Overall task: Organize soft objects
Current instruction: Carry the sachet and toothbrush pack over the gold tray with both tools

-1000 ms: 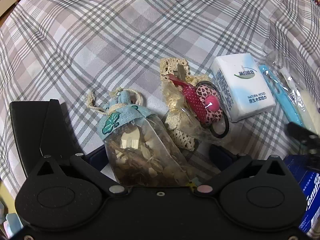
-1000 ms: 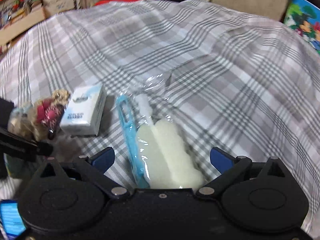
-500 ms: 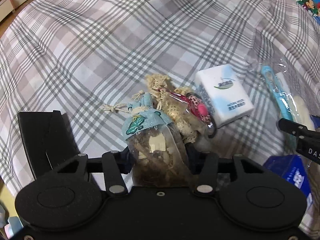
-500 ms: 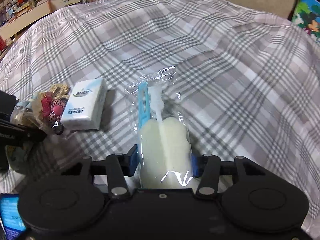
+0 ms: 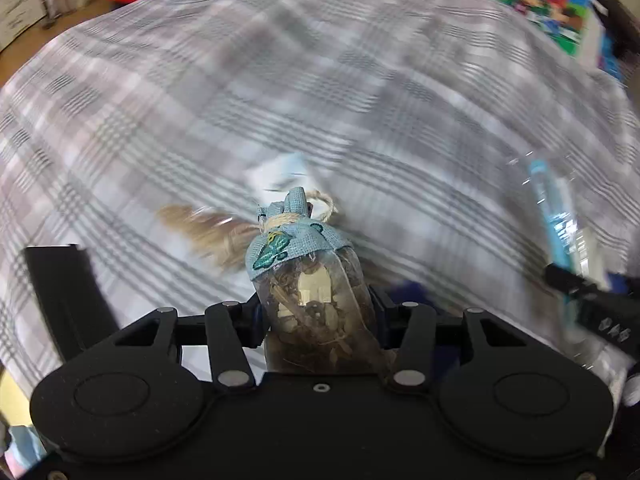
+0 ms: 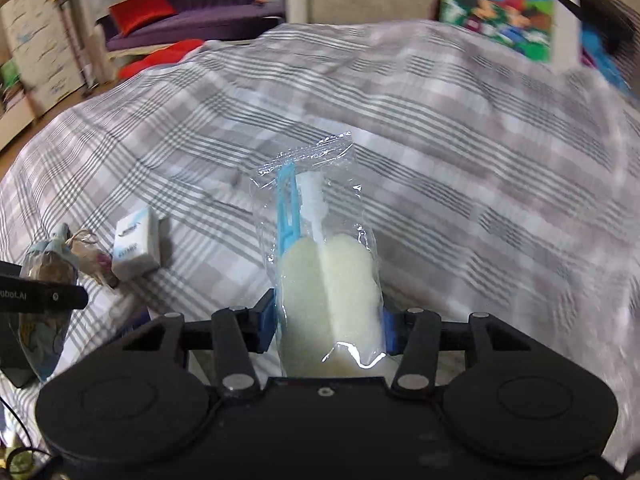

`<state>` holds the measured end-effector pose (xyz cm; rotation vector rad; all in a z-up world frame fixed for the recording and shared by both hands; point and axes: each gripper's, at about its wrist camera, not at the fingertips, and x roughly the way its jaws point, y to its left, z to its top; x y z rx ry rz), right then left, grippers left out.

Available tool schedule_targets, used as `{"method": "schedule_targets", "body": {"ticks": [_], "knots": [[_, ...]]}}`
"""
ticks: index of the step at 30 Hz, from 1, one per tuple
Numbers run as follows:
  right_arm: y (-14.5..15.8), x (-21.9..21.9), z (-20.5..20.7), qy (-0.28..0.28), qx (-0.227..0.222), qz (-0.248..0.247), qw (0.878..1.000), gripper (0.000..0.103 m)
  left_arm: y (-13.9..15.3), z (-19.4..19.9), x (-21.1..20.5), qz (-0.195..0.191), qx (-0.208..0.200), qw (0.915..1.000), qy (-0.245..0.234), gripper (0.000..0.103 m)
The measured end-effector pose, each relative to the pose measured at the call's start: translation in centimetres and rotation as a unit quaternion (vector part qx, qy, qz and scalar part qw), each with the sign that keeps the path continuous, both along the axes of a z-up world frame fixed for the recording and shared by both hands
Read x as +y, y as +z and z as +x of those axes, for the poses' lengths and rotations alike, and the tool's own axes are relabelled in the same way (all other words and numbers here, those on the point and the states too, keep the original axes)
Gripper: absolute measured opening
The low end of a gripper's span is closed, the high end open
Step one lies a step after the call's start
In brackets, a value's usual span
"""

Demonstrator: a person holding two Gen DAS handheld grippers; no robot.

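Note:
My left gripper (image 5: 318,312) is shut on a clear sachet of dried herbs (image 5: 316,300) with a blue cloth top tied with twine, held above the plaid bedspread (image 5: 280,92). My right gripper (image 6: 329,322) is shut on a clear plastic pack of pale sponge brushes (image 6: 326,276) with a blue handle, also lifted off the bed. The sachet shows at the far left of the right wrist view (image 6: 48,276). A lace pouch with a red hair tie (image 6: 94,258) and a white tissue pack (image 6: 134,248) lie on the bed.
A black flat object (image 5: 66,292) lies at the left of the bed. A cartoon picture box (image 6: 496,8) stands at the far right edge. A purple sofa with a red cushion (image 6: 142,12) is beyond the bed. The left wrist view is motion blurred.
Both grippers closed on their items within the last second and have lifted them off the bed. The tissue pack and lace pouch stayed down and now look farther away.

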<state>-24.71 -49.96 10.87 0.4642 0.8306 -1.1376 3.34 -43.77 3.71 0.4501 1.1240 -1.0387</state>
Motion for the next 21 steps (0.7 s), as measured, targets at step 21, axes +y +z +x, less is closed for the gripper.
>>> {"method": "schedule_targets", "body": {"ticks": [21], "knots": [[-1.0, 12.7, -7.7, -0.033, -0.062, 0.053, 0.996, 0.049, 2.6, -15.0, 8.6, 0.017, -0.045, 0.9949, -0.088, 0.047]]}}
